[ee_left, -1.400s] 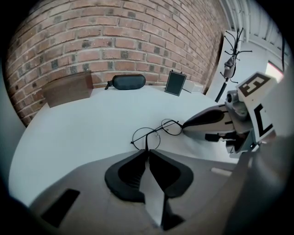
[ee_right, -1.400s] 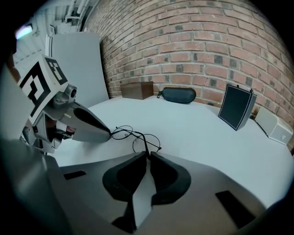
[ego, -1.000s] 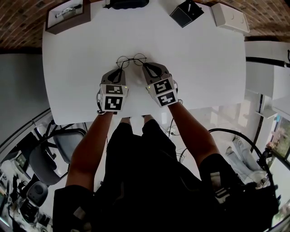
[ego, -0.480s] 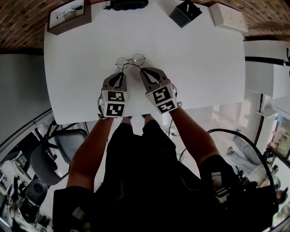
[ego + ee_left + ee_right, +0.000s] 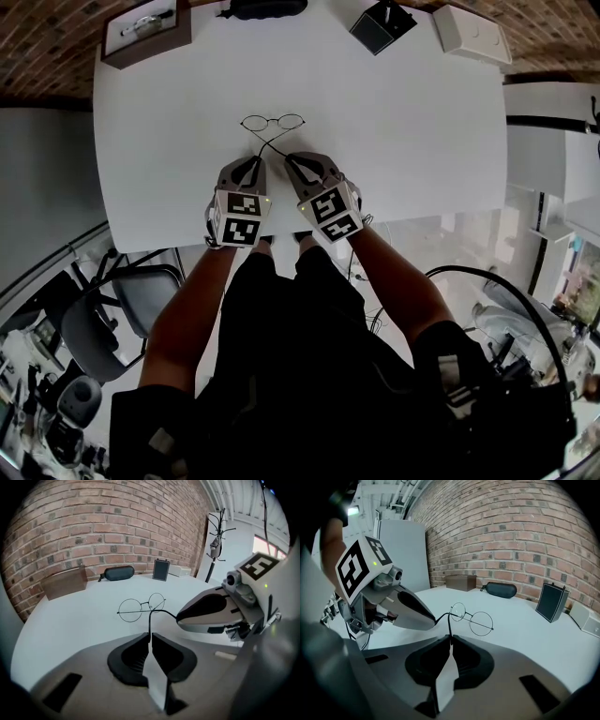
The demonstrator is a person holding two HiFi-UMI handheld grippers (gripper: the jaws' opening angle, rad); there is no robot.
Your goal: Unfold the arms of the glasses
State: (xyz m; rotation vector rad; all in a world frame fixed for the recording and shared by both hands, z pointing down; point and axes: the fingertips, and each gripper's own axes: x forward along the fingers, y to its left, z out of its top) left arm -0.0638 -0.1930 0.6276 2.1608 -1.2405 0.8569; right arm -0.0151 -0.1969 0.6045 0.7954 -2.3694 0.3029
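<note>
Thin round wire glasses [image 5: 273, 120] lie on the white table [image 5: 412, 141], lenses far from me. Their two arms run back toward me and cross in an X. My left gripper [image 5: 254, 160] is shut on one arm's tip, seen rising from between its pads in the left gripper view [image 5: 150, 634]; its jaws have just closed a little further on it. My right gripper [image 5: 290, 157] is shut on the other arm's tip [image 5: 450, 638]. The two grippers sit side by side, close together. The glasses [image 5: 149, 604] also show ahead of the right gripper [image 5: 211, 616].
Along the far edge stand a brown box [image 5: 141, 33], a black glasses case [image 5: 267, 7], a small black stand [image 5: 382, 26] and a white box [image 5: 476, 36]. The table's near edge [image 5: 281, 236] is just behind the grippers. An office chair [image 5: 122, 300] is at lower left.
Both grippers have drawn back toward me from the frame, each keeping an arm tip. The arms have swung out from behind the lenses and now stretch out, crossed.
</note>
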